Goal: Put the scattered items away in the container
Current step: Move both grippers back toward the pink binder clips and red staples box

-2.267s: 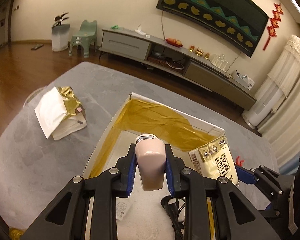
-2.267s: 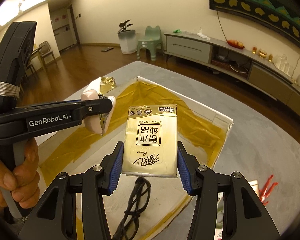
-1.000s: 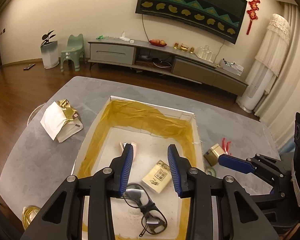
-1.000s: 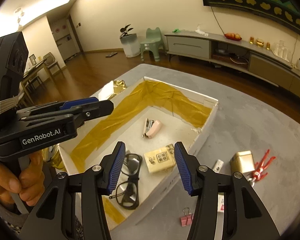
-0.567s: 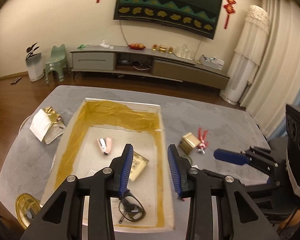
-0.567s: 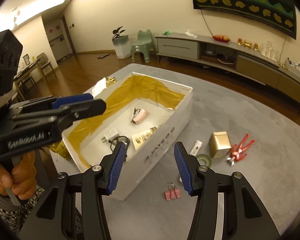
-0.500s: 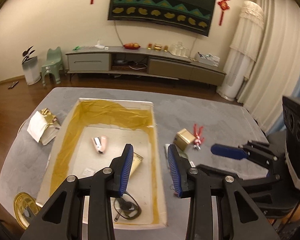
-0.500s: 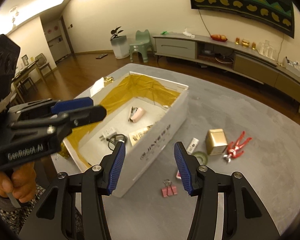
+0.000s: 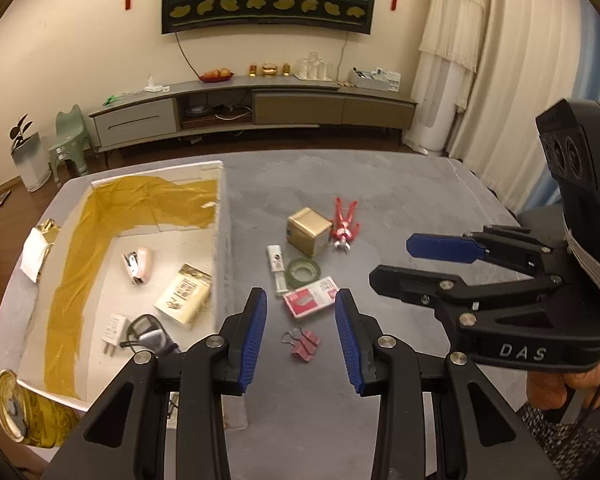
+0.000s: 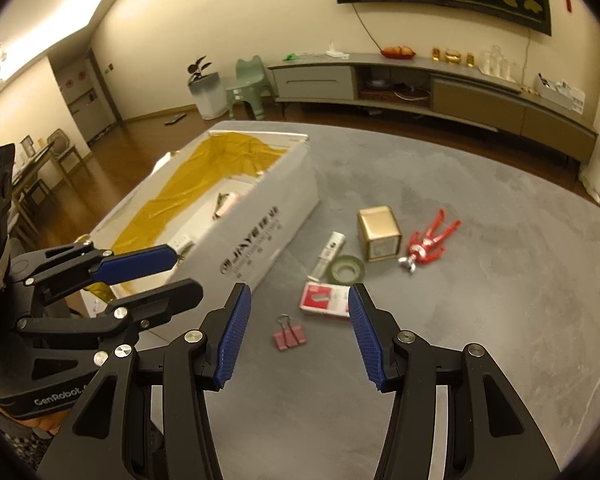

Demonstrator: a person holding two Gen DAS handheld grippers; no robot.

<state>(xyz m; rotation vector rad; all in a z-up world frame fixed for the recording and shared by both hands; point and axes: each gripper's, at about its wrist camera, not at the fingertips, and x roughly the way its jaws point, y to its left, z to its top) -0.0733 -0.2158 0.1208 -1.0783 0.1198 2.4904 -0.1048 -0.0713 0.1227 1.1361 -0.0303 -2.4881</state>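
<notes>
A white box lined with gold foil (image 9: 220,216) (image 10: 260,224) sits at the table's left. Inside lie a pink stapler (image 9: 139,266), a gold tissue pack (image 9: 183,300), glasses (image 9: 150,334) and a white plug (image 9: 112,330). Right of the box on the grey table lie a gold cube (image 9: 309,231) (image 10: 379,233), a red figure (image 9: 345,227) (image 10: 430,242), a white tube (image 9: 277,268) (image 10: 327,256), a green tape roll (image 9: 303,273) (image 10: 346,269), a red card pack (image 9: 310,301) (image 10: 325,301) and a pink binder clip (image 9: 303,343) (image 10: 288,337). My left gripper (image 9: 300,330) is open above the clip. My right gripper (image 10: 300,328) is open near the clip and card pack.
A gold-and-white paper bag (image 9: 38,246) lies left of the box, and a gold round tin (image 9: 10,406) sits at the near-left corner. Behind the table stand a long TV console (image 9: 252,108), a green stool (image 9: 70,144) and a tall white air unit (image 9: 436,112).
Both grippers let go of the stapler and tissue pack, which now lie in the box. Both have since swung right, away from the box, toward the loose items on the table.
</notes>
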